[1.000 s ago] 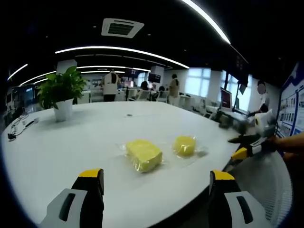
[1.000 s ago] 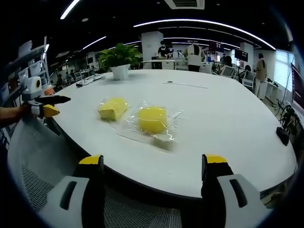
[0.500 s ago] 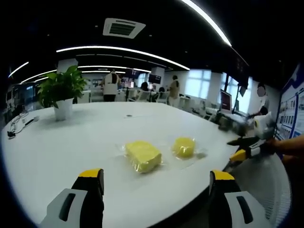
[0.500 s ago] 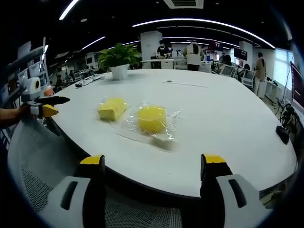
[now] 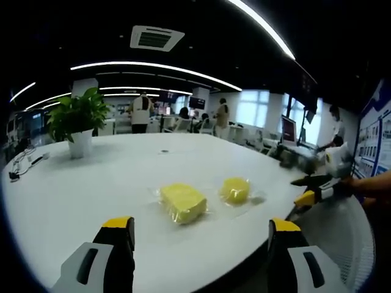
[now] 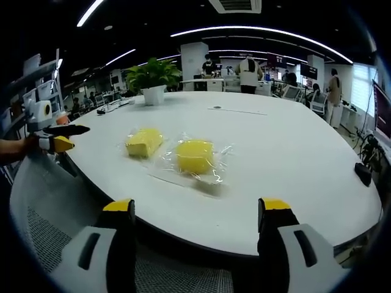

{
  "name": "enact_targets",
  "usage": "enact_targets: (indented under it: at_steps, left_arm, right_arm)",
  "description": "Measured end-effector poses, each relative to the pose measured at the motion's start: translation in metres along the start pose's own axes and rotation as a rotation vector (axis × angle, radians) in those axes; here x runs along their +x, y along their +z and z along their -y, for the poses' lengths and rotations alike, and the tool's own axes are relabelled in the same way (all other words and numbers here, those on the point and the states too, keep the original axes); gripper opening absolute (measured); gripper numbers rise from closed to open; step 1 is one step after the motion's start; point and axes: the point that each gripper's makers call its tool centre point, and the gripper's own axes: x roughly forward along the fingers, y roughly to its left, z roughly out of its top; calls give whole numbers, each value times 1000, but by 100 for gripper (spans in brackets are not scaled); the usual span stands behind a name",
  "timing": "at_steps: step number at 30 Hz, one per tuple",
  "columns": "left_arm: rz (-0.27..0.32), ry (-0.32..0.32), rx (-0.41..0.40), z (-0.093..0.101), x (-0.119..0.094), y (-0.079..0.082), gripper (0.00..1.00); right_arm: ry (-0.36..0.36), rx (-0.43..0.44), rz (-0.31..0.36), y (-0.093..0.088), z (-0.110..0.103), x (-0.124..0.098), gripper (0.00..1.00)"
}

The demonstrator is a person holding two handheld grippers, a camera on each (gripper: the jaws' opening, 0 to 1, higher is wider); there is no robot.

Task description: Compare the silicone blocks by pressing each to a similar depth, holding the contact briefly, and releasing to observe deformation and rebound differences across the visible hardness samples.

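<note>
Silicone blocks sit near the table's (image 6: 293, 146) edge closest to me: a rectangular yellow block (image 5: 182, 202) and a rounder yellow block (image 6: 195, 155), each lying on crinkly clear film. I hold my left gripper (image 5: 198, 256) and right gripper (image 6: 198, 238) short of them, jaws apart and empty. They look light and squashy; I'd press their flat tops, since the glossy film may slide.
</note>
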Motion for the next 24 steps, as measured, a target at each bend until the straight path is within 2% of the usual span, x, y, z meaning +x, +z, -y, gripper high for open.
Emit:
enact_targets:
  at_steps: [4,7,9,19,21,24]
  left_arm:
    - [9,-2,-16,0,0,2,89]
    - [20,6,-14,-1,-1,4,91]
    - [51,-1,-19,-2,-3,9,93]
    - [19,-7,-66,-9,-3,4,92]
    - [-3,-4,-67,-13,-3,2,89]
    - [-2,-11,-66,-16,-2,4,87]
  right_arm:
    - [-8,10,11,1,1,-1,76]
    - [6,5,-4,-1,0,0,78]
    - [13,2,-4,0,-1,1,78]
    - [1,6,0,0,1,0,80]
    - [-1,8,-1,0,1,0,80]
    - [-2,5,-2,0,1,0,80]
